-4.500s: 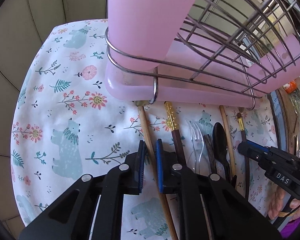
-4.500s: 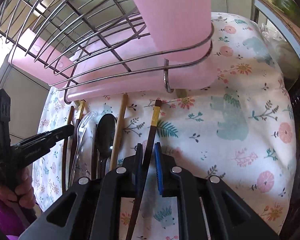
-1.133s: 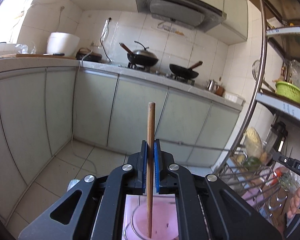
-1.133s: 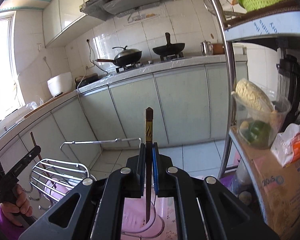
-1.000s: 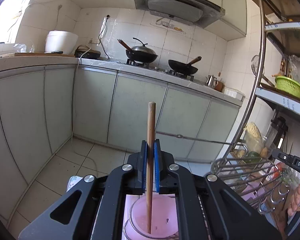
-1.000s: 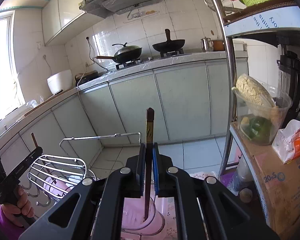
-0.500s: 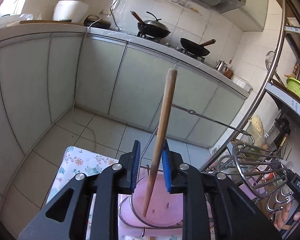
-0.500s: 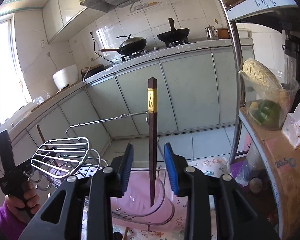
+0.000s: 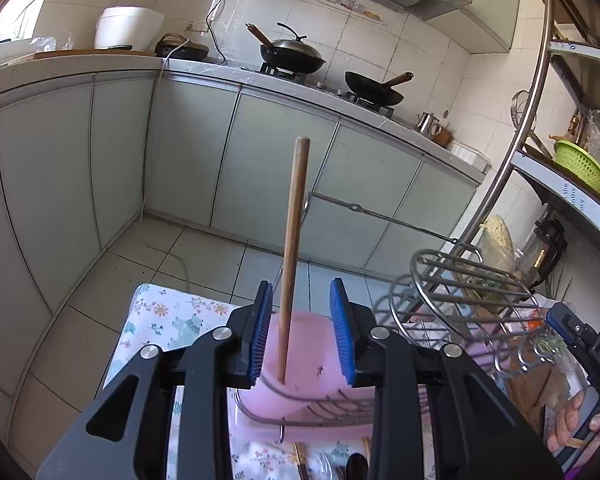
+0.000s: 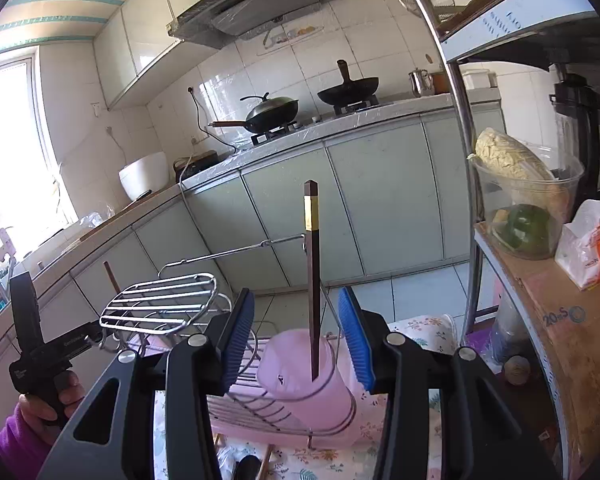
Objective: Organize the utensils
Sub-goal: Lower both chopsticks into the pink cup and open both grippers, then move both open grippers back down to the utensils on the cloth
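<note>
Step in hand: release of two chopsticks into the pink cups of the wire drying rack (image 10: pixel 160 304). The left tool (image 9: pixel 303 330) has its jaws opening; the light wooden chopstick (image 9: pixel 294 256) stands between the blue pads, just beside the left pad, with a clear gap to the right one. Its lower end rests inside the left pink cup (image 9: pixel 300 364) and it leans slightly. The right tool (image 10: pixel 296 338) also has its jaws opening, wider than the left; the dark chopstick with a gold band (image 10: pixel 313 276) stands nearly upright between the pads, touching neither, with its lower end inside the right pink cup (image 10: pixel 308 376). Both chopsticks therefore appear deposited and no longer gripped. More utensils lie on the floral-cloth surface (image 9: pixel 160 320) in front of the rack; only their ends show at the lower edge of both views, so their kinds cannot be told. The next move likely calls for drawing each tool back and up, clear of the standing chopstick, without knocking it, then lowering toward the utensils left on the surface. Risk: the leaning wooden chopstick may catch on the left pad during retreat.
</note>
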Available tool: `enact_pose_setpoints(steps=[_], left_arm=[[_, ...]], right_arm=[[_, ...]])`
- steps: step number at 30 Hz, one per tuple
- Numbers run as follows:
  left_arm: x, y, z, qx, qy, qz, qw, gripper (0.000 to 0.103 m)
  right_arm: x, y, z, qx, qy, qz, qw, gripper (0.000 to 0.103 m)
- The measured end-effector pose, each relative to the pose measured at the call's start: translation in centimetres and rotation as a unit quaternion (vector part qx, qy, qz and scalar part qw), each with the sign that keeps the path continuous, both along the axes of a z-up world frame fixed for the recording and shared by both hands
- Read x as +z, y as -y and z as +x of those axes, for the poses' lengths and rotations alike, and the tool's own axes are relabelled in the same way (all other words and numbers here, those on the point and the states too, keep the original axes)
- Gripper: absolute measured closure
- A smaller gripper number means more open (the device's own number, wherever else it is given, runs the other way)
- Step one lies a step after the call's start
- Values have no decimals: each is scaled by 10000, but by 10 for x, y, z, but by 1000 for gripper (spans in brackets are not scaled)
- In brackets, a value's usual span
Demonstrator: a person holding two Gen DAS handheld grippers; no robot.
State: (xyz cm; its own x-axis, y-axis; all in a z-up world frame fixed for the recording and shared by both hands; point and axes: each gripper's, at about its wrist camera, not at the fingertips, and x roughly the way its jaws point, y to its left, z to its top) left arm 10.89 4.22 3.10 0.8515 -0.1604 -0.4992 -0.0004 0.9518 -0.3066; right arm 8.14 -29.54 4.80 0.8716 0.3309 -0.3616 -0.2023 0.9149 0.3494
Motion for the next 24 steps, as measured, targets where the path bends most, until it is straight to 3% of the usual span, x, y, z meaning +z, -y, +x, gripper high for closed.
enact_pose_setpoints(steps=[6, 13, 24], left_arm=[[3, -2, -23, -15, 32, -24, 10000, 73], [-1, 3, -49, -136, -12, 160, 9998, 73], [-34, 18, -75, -372, -426, 305, 9979, 73]], right_arm=[[-7, 3, -22, -95, 7, -89, 9999, 59], [-29, 5, -36, -108, -330, -76, 9994, 57], [-71, 2, -51, -1, -918, -214, 9955, 57]])
